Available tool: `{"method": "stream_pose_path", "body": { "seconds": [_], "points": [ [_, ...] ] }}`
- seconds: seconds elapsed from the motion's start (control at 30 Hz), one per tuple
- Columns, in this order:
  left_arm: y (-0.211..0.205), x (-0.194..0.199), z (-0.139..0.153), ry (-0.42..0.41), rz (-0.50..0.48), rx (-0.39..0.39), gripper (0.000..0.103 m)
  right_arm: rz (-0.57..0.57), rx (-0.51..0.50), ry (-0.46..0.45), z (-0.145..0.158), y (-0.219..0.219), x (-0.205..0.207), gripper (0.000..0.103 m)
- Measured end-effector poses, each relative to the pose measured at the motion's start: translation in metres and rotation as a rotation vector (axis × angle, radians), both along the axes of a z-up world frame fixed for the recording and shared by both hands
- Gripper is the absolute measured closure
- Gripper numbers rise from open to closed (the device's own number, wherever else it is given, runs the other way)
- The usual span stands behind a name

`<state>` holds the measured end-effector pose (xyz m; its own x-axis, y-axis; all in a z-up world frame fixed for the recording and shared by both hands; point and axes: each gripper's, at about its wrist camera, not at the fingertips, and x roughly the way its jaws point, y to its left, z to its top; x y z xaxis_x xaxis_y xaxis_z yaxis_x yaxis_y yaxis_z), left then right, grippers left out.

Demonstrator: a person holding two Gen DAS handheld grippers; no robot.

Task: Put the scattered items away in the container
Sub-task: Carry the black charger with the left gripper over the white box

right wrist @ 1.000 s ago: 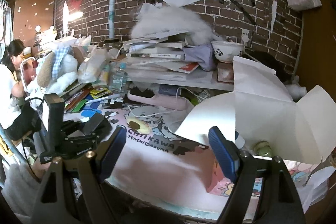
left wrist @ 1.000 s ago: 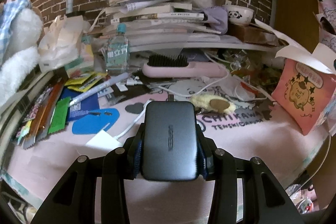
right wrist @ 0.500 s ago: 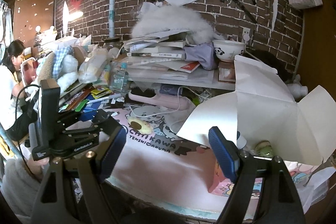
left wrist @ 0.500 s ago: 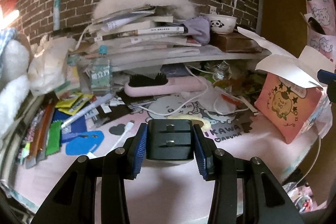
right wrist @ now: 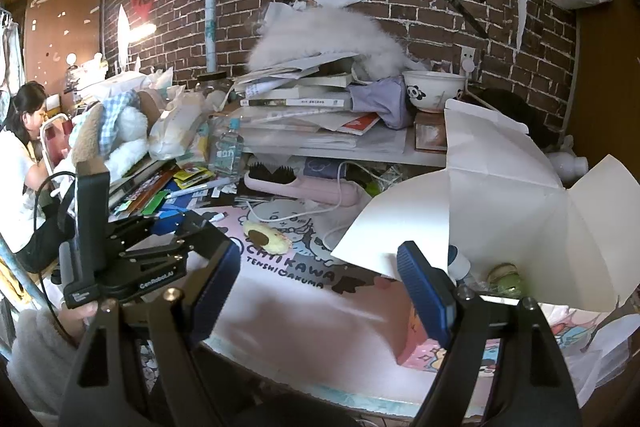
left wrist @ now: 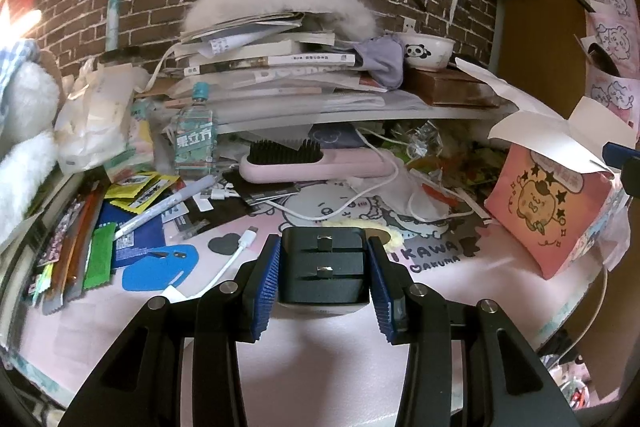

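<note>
My left gripper point(left wrist: 323, 269) is shut on a black charger block point(left wrist: 323, 273), prongs facing forward, held above the pink desk mat point(left wrist: 320, 359). The pink cartoon box point(left wrist: 548, 211) with open white flaps stands at the right in the left wrist view. In the right wrist view it is close in front, its white flaps point(right wrist: 500, 203) spread wide. My right gripper point(right wrist: 320, 291) is open and empty beside the box's left side. The left gripper point(right wrist: 132, 259) shows at the left there. A white cable point(left wrist: 224, 267), a marker point(left wrist: 160, 209) and an avocado plush point(right wrist: 266, 241) lie on the mat.
A pink hairbrush point(left wrist: 312, 163) and a clear bottle point(left wrist: 194, 139) lie at the back under a shelf stacked with books point(left wrist: 276, 63) and a panda bowl point(left wrist: 426, 51). Snack packets point(left wrist: 76, 243) and a blue cutout point(left wrist: 160, 267) lie at the left. A person point(right wrist: 18, 163) sits far left.
My left gripper has lifted the charger off the mat and tipped it so its prongs face forward, turning slightly right. The white cable now lies loose. The right gripper has barely moved.
</note>
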<state>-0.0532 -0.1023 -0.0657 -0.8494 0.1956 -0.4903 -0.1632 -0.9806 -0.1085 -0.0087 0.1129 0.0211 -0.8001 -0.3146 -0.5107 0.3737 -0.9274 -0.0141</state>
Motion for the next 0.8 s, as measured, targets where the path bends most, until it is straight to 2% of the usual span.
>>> {"method": "stream_pose_path", "body": {
  "seconds": [0.27,0.43,0.67,0.8],
  "points": [
    [0.002,-0.004,0.001,-0.028,0.000,-0.005,0.066,0.003,-0.005,-0.004,0.000,0.001,0.000,0.025],
    [0.009,-0.012,-0.005,-0.063,-0.008,-0.018,0.062,-0.001,-0.007,-0.008,0.000,0.003,0.001,0.025],
    [0.006,-0.018,-0.012,-0.078,-0.015,0.013,0.063,-0.007,-0.015,-0.019,0.000,0.008,-0.001,0.025],
    [0.009,-0.022,-0.013,-0.075,-0.002,-0.007,0.058,-0.005,-0.013,-0.020,-0.001,0.008,-0.002,0.025]
  ]
}}
